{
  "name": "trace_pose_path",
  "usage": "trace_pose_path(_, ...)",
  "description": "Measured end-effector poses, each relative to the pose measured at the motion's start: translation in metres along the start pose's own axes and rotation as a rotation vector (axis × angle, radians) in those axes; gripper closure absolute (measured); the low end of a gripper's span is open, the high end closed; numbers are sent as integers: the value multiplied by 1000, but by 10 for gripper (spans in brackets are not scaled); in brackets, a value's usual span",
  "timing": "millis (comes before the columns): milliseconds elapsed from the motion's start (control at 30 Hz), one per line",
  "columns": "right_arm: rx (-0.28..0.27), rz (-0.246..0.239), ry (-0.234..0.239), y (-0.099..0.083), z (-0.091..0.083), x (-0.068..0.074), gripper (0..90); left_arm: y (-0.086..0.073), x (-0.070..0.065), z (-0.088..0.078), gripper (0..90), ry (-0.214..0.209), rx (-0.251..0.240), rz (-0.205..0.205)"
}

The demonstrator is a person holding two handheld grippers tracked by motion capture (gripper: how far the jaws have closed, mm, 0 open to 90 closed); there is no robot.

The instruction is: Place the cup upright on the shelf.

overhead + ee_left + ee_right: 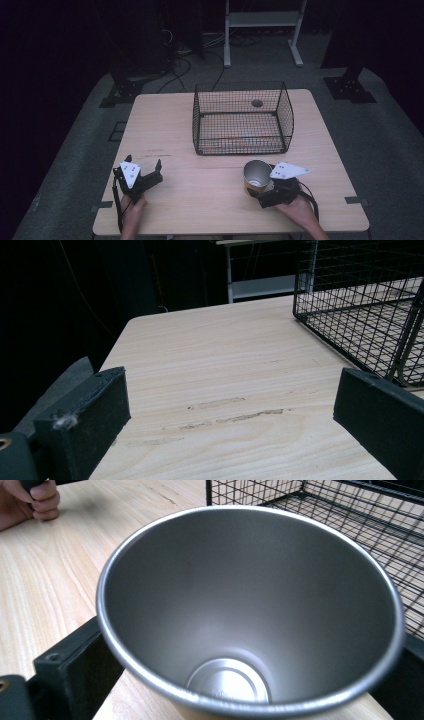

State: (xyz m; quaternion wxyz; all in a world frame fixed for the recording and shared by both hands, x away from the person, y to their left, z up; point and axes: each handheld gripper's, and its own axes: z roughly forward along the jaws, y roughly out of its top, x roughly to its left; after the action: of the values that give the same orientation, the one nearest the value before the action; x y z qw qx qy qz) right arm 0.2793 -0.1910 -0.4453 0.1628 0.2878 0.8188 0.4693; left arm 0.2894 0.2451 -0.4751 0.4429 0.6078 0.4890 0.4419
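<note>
A metal cup (256,176) with a tan outer wall stands on the wooden table (200,205) at the front right, just before the wire basket (286,116). My right gripper (260,188) has a jaw on either side of the cup and is shut on it. In the right gripper view I look down into the cup's (250,605) bare steel inside, with the black jaws low at both edges against its wall. My left gripper (144,163) rests at the front left, open, with nothing but bare table between its jaws (235,400).
The black wire basket (350,315) sits at the middle back of the table, open on top. A small round hole (257,103) lies in the tabletop behind it. Dark floor, cables and a white stand (262,20) lie beyond the table.
</note>
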Motion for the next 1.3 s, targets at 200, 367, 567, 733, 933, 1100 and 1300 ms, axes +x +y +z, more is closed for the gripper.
trace_pose_path(200,-3,6,21,2,0,-2,137,0,0,0,8,0,0,-2)
trace_pose_path(367,12,8,16,6,-2,-4,143,0,0,0,8,1,-1,-4)
trace_pose_path(567,-2,39,47,18,-11,-16,144,0,0,0,8,1,0,-5)
trace_pose_path(733,-6,44,65,29,-18,-24,145,0,0,0,8,2,0,-5)
trace_pose_path(933,-20,48,87,42,-27,-33,145,0,0,0,8,2,0,-6)
trace_pose_path(1100,-27,51,104,54,-33,-41,146,0,0,0,8,2,1,-6)
trace_pose_path(1300,-28,45,117,66,-35,-49,146,0,0,0,8,2,4,-3)
